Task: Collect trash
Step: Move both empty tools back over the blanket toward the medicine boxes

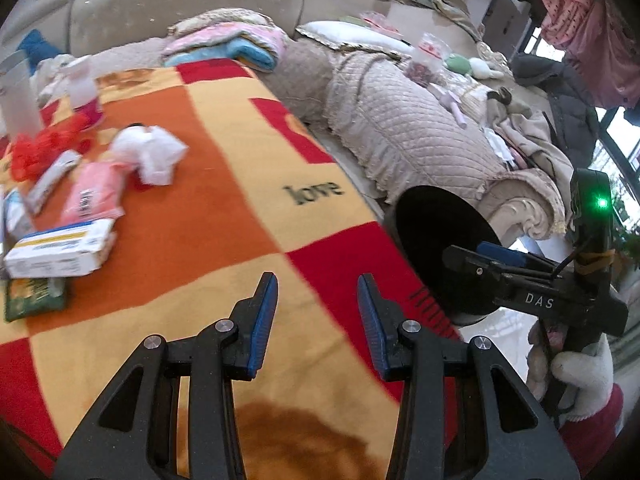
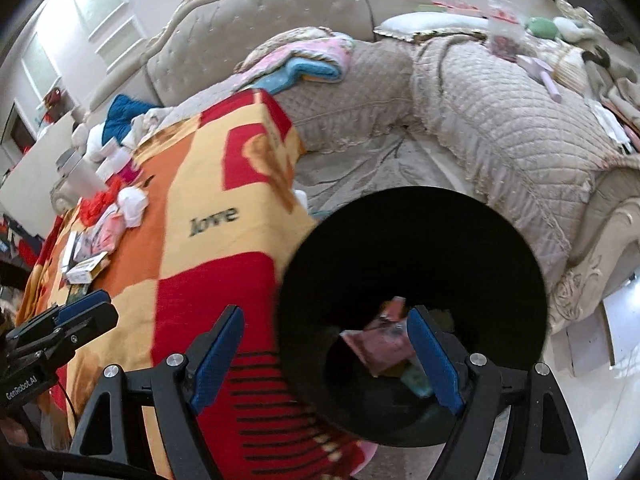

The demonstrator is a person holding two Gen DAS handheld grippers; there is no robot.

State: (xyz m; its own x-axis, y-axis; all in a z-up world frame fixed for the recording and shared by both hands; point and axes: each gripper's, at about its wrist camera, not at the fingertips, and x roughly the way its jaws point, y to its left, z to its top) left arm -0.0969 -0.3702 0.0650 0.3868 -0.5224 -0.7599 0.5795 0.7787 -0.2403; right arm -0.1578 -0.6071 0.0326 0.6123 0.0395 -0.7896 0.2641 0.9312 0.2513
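My left gripper (image 1: 316,292) hangs open and empty over the checked red, orange and yellow blanket (image 1: 240,216) on the table. Trash lies at the table's left: a crumpled white tissue (image 1: 150,152), a pink packet (image 1: 94,194), a white box (image 1: 60,252), red mesh (image 1: 38,150) and a green packet (image 1: 32,300). A black bin (image 2: 400,232) stands off the table's right edge. My right gripper (image 2: 326,320) is open above its mouth, holding nothing. Pink wrappers (image 2: 384,340) lie inside the bin. In the left wrist view the right gripper (image 1: 464,258) shows over the bin (image 1: 432,232), held by a gloved hand (image 1: 580,372).
A quilted beige sofa (image 1: 400,128) curves behind and to the right, strewn with folded blankets (image 1: 232,40), a cushion and clothes. A white cup (image 1: 16,96) and a pink-lidded jar (image 1: 84,88) stand at the table's far left. Pale floor (image 2: 360,168) lies between table and sofa.
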